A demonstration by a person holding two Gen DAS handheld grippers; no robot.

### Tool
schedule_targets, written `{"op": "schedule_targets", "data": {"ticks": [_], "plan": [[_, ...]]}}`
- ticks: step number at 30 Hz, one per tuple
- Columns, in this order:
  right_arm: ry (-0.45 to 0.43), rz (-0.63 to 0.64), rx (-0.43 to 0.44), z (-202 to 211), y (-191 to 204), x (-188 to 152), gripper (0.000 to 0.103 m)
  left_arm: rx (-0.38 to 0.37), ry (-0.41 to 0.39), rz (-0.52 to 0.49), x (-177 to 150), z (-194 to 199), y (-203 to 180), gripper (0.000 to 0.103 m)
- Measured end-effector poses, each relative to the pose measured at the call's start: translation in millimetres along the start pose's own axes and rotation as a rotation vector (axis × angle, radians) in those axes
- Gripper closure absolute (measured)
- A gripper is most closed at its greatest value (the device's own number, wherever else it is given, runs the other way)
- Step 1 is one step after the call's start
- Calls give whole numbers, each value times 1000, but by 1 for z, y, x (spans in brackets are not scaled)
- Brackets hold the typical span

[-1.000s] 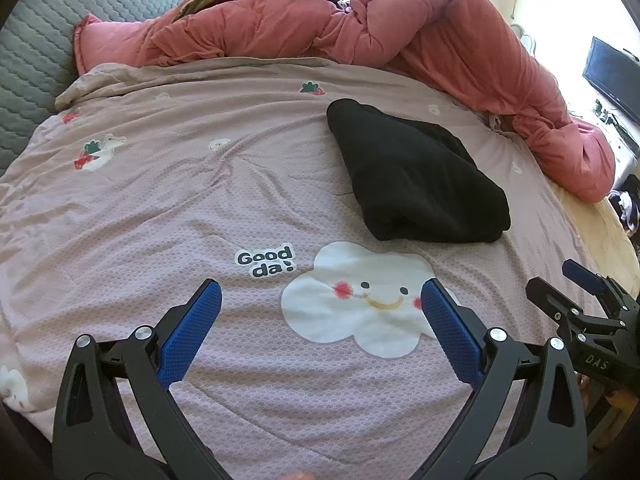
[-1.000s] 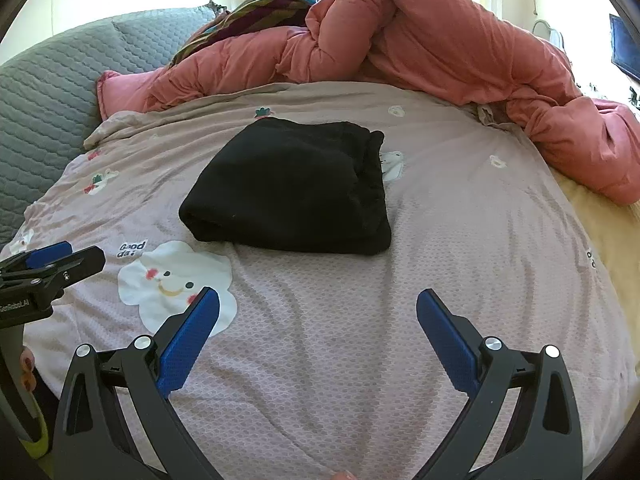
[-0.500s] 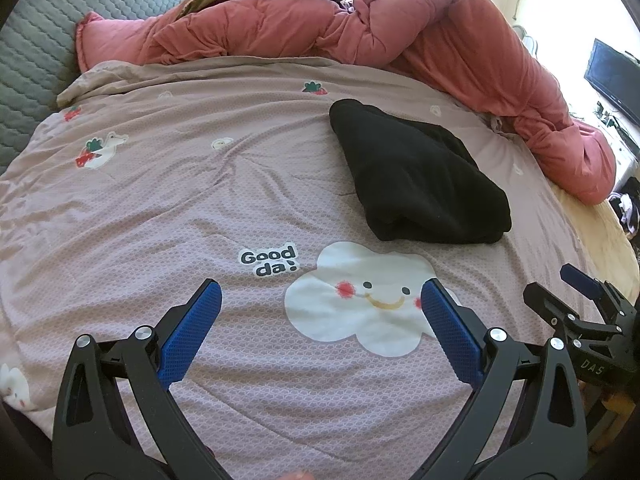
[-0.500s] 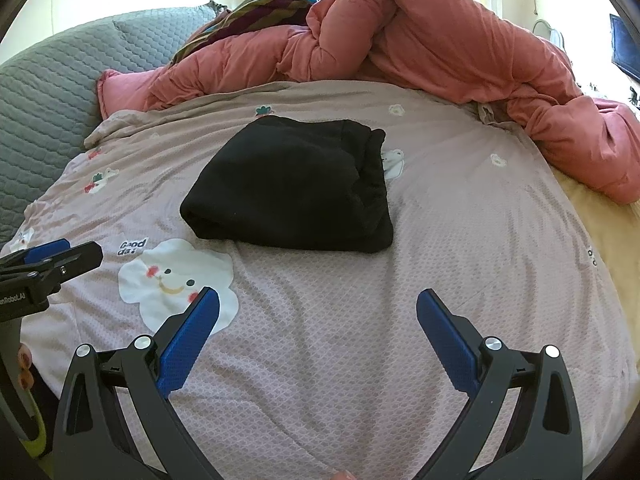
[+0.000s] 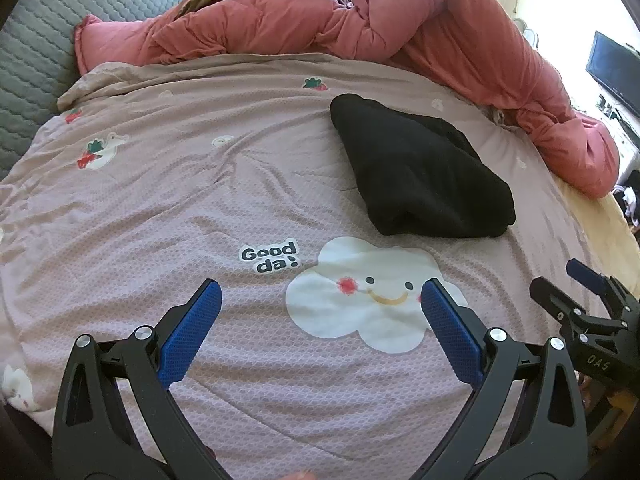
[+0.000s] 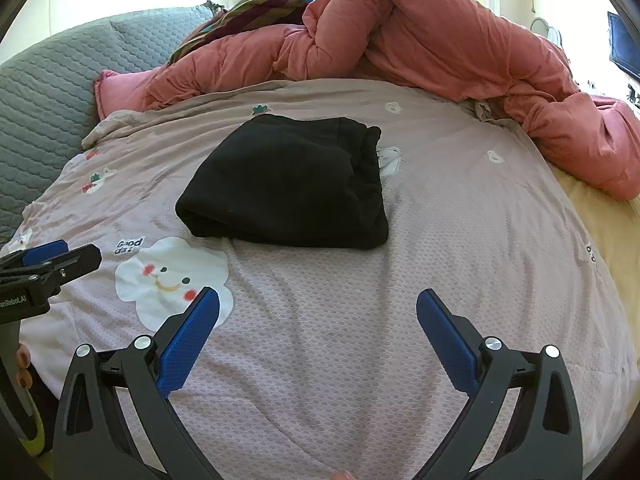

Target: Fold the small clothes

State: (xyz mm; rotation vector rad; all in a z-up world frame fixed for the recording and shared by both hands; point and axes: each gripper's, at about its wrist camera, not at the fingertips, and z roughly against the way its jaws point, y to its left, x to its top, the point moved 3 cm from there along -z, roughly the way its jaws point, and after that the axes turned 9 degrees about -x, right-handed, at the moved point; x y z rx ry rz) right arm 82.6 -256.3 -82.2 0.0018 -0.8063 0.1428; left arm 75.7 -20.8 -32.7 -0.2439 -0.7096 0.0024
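A black garment [image 5: 420,168] lies folded into a thick bundle on the pink bedspread [image 5: 168,208]. The right wrist view shows the black garment [image 6: 292,184] straight ahead, its rolled edge toward me. My left gripper [image 5: 320,300] hovers open near the bed's front edge, over a white cloud print, well short of the garment and to its left. My right gripper [image 6: 318,310] is open too, above bare bedspread [image 6: 460,220] in front of the garment. Nothing sits between either pair of blue pads. Each view catches the other gripper at its side edge.
A bunched red quilt [image 6: 420,40] runs along the back and right of the bed. A striped cloth [image 6: 256,8] lies on top of it. A grey quilted headboard [image 6: 44,96] stands at the left. A dark screen [image 5: 616,72] hangs at far right.
Both views have shifted only slightly; the garment appears a touch lower and nearer. Both grippers remain open and the garment has not moved on the bed.
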Motion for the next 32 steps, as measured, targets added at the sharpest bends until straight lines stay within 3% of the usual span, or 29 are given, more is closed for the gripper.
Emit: {"op": "schedule_targets", "data": {"ticks": [12, 16, 21, 23, 28, 31, 32], "plan": [[4, -14, -24, -3, -9, -2, 5, -14, 21, 1, -4, -6, 0, 9], [4, -52, -71, -1, -22, -7, 5, 7, 44, 25, -5, -10, 7, 10], [3, -203, -198, 12, -72, -16, 5, -20, 66, 146, -4, -17, 39, 10], [-9, -285, -295, 23, -104, -25, 5, -12, 67, 180, 0, -19, 56, 10], [26, -562, -593, 61, -213, -73, 5, 132, 51, 288, 23, -15, 138, 10], [93, -715, -896, 92, -295, -132, 5, 301, -3, 326, 38, 4, 212, 10], [123, -756, -946, 97, -313, -148, 5, 372, -22, 342, 41, 12, 244, 10]]}}
